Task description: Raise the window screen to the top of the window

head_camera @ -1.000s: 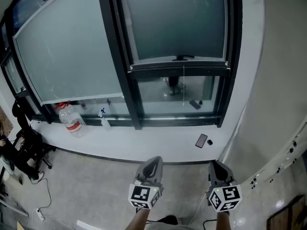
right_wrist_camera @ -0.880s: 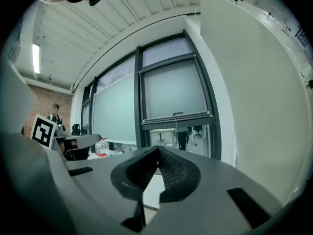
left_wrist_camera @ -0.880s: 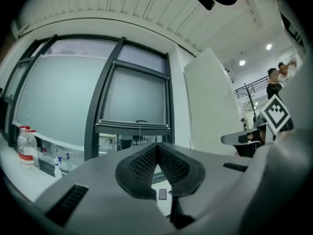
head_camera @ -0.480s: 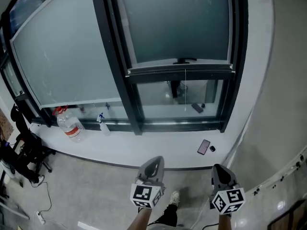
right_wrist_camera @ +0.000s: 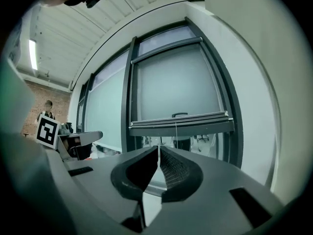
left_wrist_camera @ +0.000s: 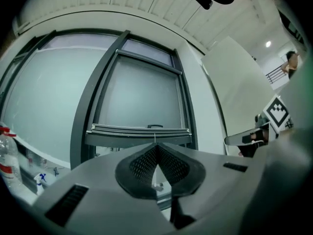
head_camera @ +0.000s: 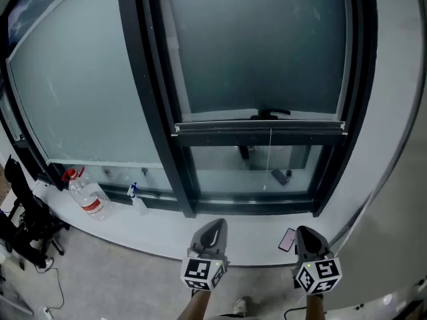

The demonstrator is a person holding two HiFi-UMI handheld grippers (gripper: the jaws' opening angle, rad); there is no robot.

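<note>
The window screen (head_camera: pixel 260 52) is a grey translucent sheet in the right-hand black frame. Its bottom bar (head_camera: pixel 220 128) hangs well above the sill, with a small black handle (head_camera: pixel 270 115) on top and a thin cord (head_camera: pixel 270 153) dangling below. My left gripper (head_camera: pixel 214 225) and right gripper (head_camera: pixel 306 233) sit low in the head view, short of the window, both shut on nothing. The left gripper view shows my left gripper (left_wrist_camera: pixel 156 153) with jaws together below the bar (left_wrist_camera: pixel 139 130). In the right gripper view, my right gripper (right_wrist_camera: pixel 159 153) points at the bar (right_wrist_camera: pixel 181 121).
A white sill (head_camera: pixel 167 229) runs under the window. On it stand a large water bottle (head_camera: pixel 85 195) and a spray bottle (head_camera: pixel 137 197) at left, and a phone (head_camera: pixel 287 239) lies near my right gripper. A white wall (head_camera: pixel 400 179) closes the right side; dark equipment (head_camera: pixel 20 212) stands at far left.
The window has come closer and sits lower in the head view. Both grippers hold about the same place in the picture, still shut. The screen's bar has not moved in its frame.
</note>
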